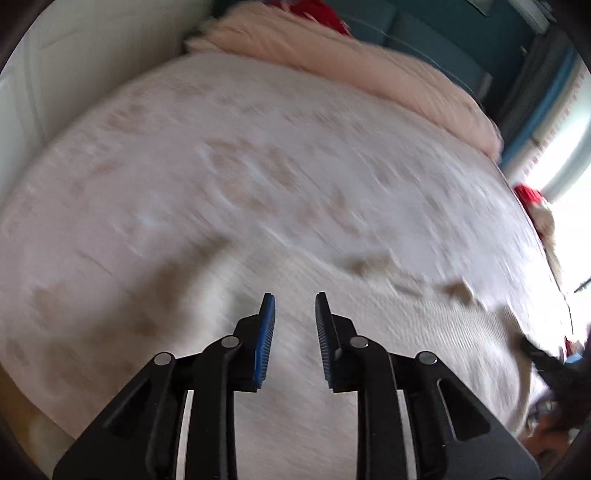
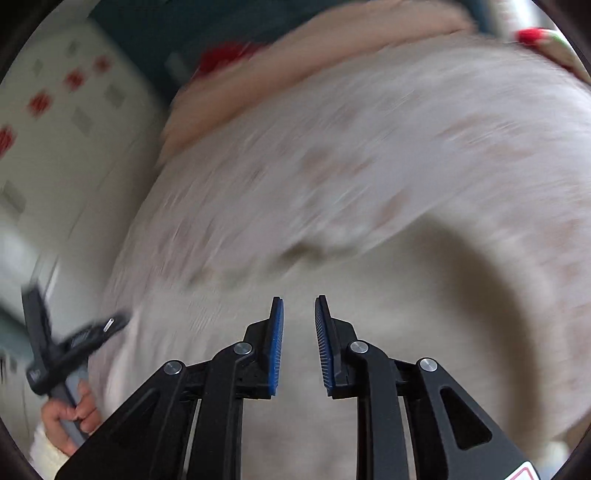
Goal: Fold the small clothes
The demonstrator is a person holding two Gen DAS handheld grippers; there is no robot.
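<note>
Both views are pretty smeared with motion blur, so details are rough. In the left wrist view, a white wall (image 1: pixel 85 55) runs down the left side, and the bed (image 1: pixel 258 166) fills almost everything else — a whitish cover with faint tan blotches. The left gripper (image 1: pixel 294 301) sits low in the middle, jaws parted with a clear gap between the blue pads (image 1: pixel 266 341), nothing in them, only the cover showing behind. A pink blanket (image 1: pixel 369 70) is bunched along the far edge of the bed, with something red (image 1: pixel 325 13) just behind it. Far right there's a bright window (image 1: pixel 569 147) and a small red-and-cream thing (image 1: pixel 533 201) at the bed's edge.

In the right wrist view, the person's left hand (image 2: pixel 70 413) shows at the lower left, wrapped around the handle of the other gripper. Behind it is a pale panel with red spots (image 2: pixel 55 110). The right gripper (image 2: pixel 298 301) is low centre, jaws likewise apart and holding nothing, over the bed (image 2: pixel 406 147). The pink blanket (image 2: pixel 295 62) runs across the top, and a red-and-cream item (image 2: pixel 543 40) sits top right.

As for the small clothes to fold — I honestly can't pick one out on the bed through the blur; neither gripper has any cloth.
</note>
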